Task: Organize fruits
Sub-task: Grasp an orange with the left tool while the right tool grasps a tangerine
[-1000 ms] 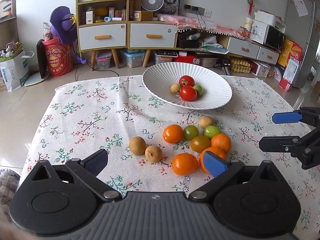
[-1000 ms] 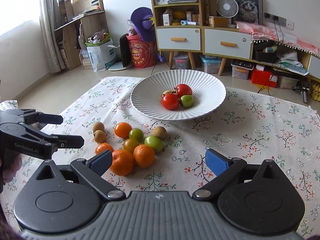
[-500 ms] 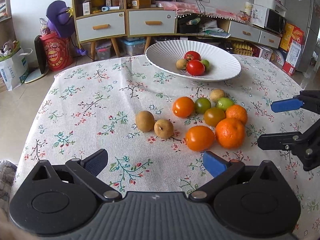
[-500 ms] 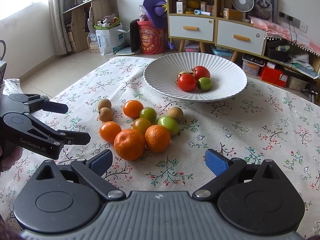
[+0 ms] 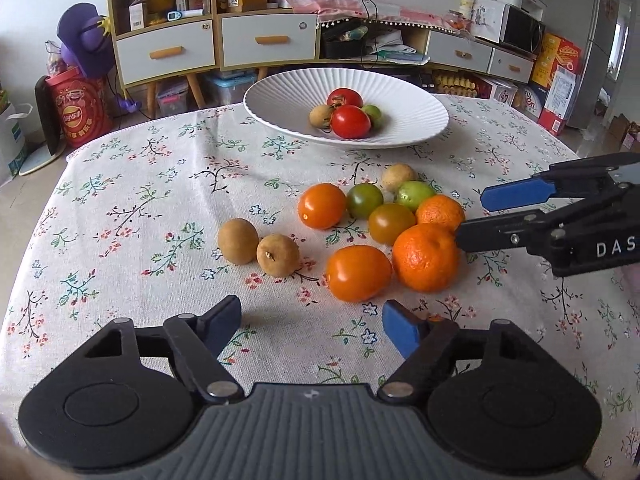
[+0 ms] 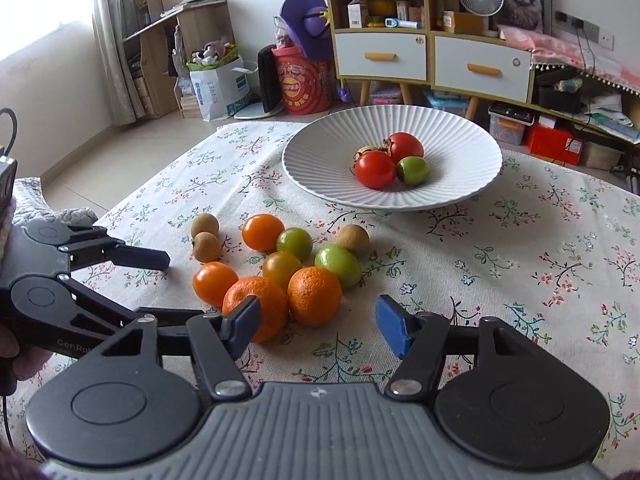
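While both pairs of tongs stand spread and empty, the left tongs [image 5: 312, 326] hover low over the worktop [image 5: 132, 216], with an orange tomato [image 5: 358, 273] at their 12 o'clock. The right tongs [image 6: 316, 326] straddle two mandarins [image 6: 314, 296], which touch each other just ahead of the fingertips. Green tomatoes, orange tomatoes and brown longans [image 5: 278, 255] cluster beyond. At 12 o'clock the white ribbed plate [image 6: 320, 160] holds two red tomatoes [image 6: 375, 169], one green fruit and a longan.
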